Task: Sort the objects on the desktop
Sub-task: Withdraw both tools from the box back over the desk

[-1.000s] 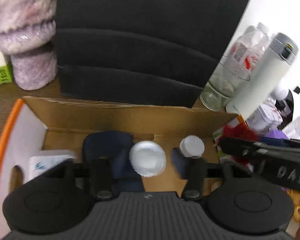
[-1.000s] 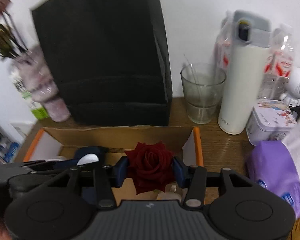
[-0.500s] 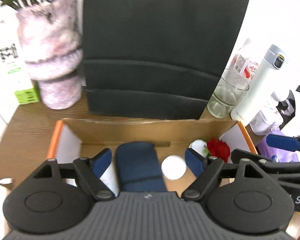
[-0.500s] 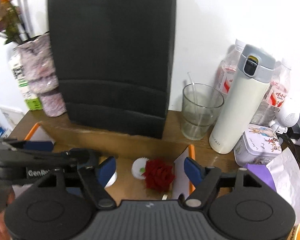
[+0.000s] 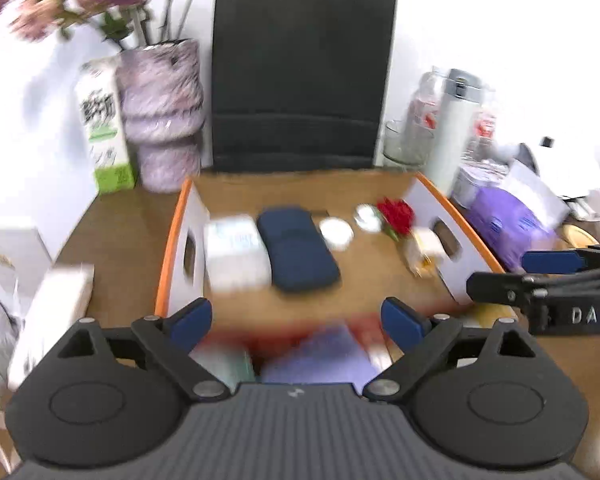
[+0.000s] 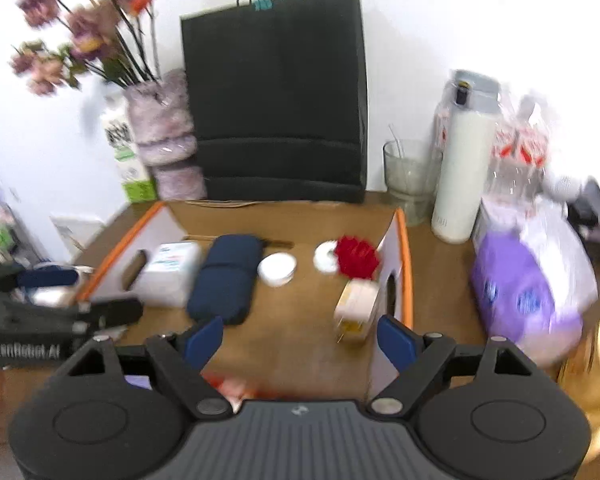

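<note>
Rose (image 6: 356, 258) lies in cardboard box (image 6: 403, 240); left claw (image 5: 296, 320), right claw (image 6: 300, 340) just spread wide, empty.

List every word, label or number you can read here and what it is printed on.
"DAS": side of the right gripper, the rest cut off by the picture's edge.
"GenRobot.AI": side of the left gripper, somewhat blurred.
Milk carton: large print, too blurred to read.
White flask: small mark near its base, unreadable.
Water bottles: red labels, blurred.
</note>
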